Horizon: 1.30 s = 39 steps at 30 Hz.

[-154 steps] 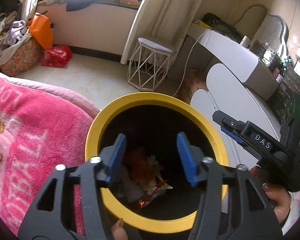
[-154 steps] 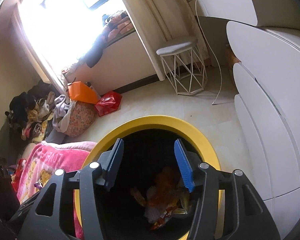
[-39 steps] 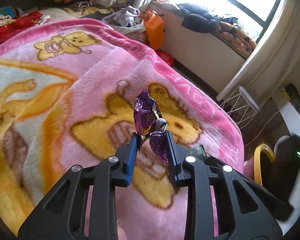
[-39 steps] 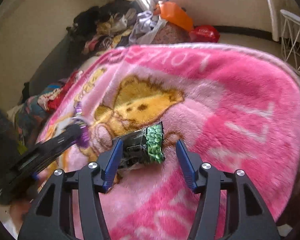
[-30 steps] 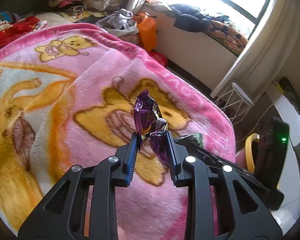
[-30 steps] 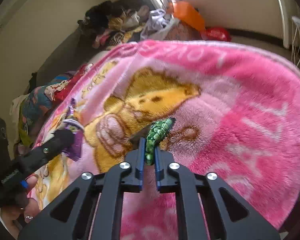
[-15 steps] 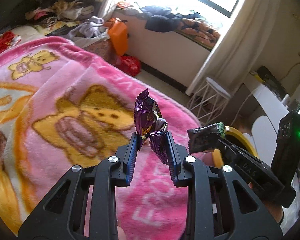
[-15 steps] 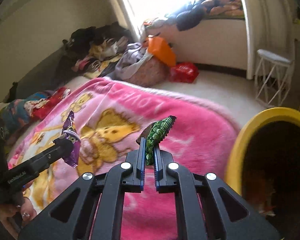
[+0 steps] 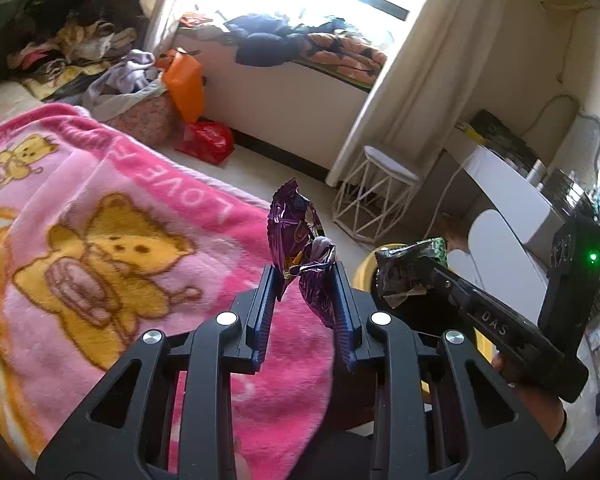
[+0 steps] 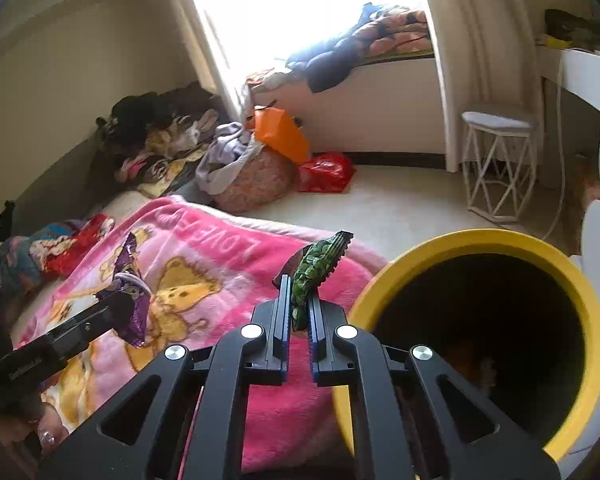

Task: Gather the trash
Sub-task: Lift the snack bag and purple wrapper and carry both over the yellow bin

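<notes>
Beside the yellow bin (image 10: pixel 476 240), each tool pinches a wrapper over the pink blanket's (image 10: pixel 228 256) edge.

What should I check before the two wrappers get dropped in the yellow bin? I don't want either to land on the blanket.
1. Left gripper shut on the purple wrapper: ok.
2. Right gripper shut on the green wrapper: ok.
3. Yellow bin mouth open, room inside: ok, only some trash at the bottom.
4. Green wrapper above the bin opening: not ok, it is beside the rim, over the pink blanket.
5. Purple wrapper above the bin opening: not ok, it is over the blanket, farther from the bin.
6. Grippers apart from each other: ok in both views.
</notes>
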{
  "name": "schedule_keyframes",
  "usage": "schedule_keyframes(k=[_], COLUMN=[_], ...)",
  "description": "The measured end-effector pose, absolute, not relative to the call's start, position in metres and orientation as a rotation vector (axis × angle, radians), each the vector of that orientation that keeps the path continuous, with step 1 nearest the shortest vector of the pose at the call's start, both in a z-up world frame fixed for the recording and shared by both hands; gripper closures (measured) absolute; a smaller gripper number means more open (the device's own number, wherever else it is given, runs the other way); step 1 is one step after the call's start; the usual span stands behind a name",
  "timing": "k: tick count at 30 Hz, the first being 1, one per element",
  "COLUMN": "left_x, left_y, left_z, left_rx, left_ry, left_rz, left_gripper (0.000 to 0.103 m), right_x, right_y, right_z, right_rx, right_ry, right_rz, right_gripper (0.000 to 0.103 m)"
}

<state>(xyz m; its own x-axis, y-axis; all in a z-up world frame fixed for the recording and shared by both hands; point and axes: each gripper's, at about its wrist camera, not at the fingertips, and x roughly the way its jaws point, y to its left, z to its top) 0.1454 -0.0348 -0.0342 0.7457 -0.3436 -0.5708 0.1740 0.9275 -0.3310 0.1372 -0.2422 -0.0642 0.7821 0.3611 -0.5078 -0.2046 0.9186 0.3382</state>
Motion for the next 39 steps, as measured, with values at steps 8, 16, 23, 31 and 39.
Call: schedule_keyframes(k=[8,16,23,31,39], left_x=[0.146,0.145,0.143,0.14,0.137], left_y=[-0.064,-0.088,-0.109,-0.131,-0.149], left_z=[-0.033,-0.03,-0.029,-0.031,-0.038], left_rx=[-0.231,-0.2,-0.17,-0.141,-0.112], left_ry=[0.675,0.673,0.675,0.682,0.697], left_rz=[-0.348,-0.395,-0.437,-0.478,-0.506], left_gripper=[0.081,0.081,0.081,0.081,0.081], right_x=[0.125,0.116,0.109,0.103,0.098], right_y=[-0.283,-0.313,-0.33,-0.343,-0.362], right_z=[-0.067,-0.067,-0.065,-0.063,-0.067], right_rx=[0.294,0.309,0.293,0.288,0.288], right_ry=[0.585,0.562,0.543,0.524,0.516], right_rz=[0.225,0.159,0.112,0.068,0.018], right_gripper=[0.096,0.096,0.096,0.096,0.096])
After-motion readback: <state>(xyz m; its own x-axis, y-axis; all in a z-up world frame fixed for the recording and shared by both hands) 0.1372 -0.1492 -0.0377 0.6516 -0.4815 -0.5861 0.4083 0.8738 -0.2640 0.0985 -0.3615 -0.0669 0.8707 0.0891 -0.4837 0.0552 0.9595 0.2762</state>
